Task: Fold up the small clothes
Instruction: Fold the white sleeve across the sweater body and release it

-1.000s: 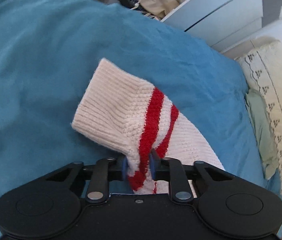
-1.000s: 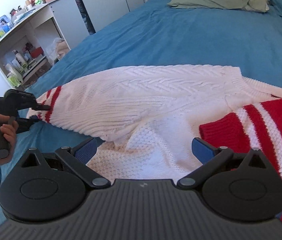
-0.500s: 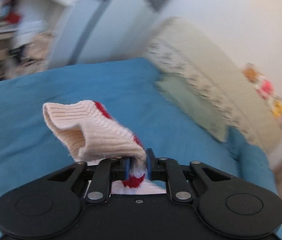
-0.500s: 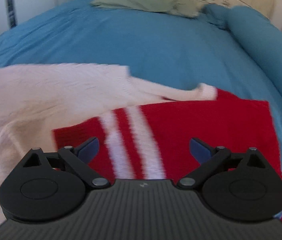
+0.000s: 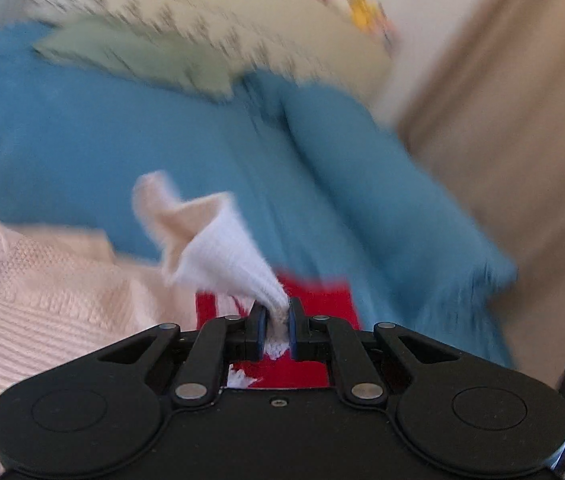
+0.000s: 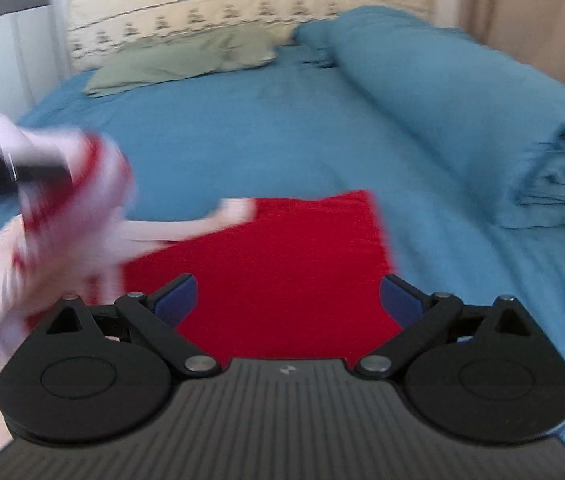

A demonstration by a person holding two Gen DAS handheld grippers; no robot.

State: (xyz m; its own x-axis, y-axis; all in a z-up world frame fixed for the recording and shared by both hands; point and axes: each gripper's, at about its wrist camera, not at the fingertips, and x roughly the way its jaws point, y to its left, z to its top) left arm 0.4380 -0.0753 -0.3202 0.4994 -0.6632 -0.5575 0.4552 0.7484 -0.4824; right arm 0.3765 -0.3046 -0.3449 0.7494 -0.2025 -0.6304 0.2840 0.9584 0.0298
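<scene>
A white knit sweater with a red lower part lies on the blue bed. My left gripper is shut on the sweater's sleeve cuff, white with red stripes, and holds it up above the sweater body. In the right wrist view the lifted sleeve shows blurred at the left, with the left gripper dark beside it. My right gripper is open and empty, just above the red part of the sweater.
The blue bedspread covers the bed. A rolled blue blanket lies along the right side. A green pillow and a cream headboard are at the far end. A beige curtain hangs right.
My left gripper has lifted the sleeve cuff and swung it right, over the sweater body toward the red part. My right gripper has moved right, from the white knit to over the red part.
</scene>
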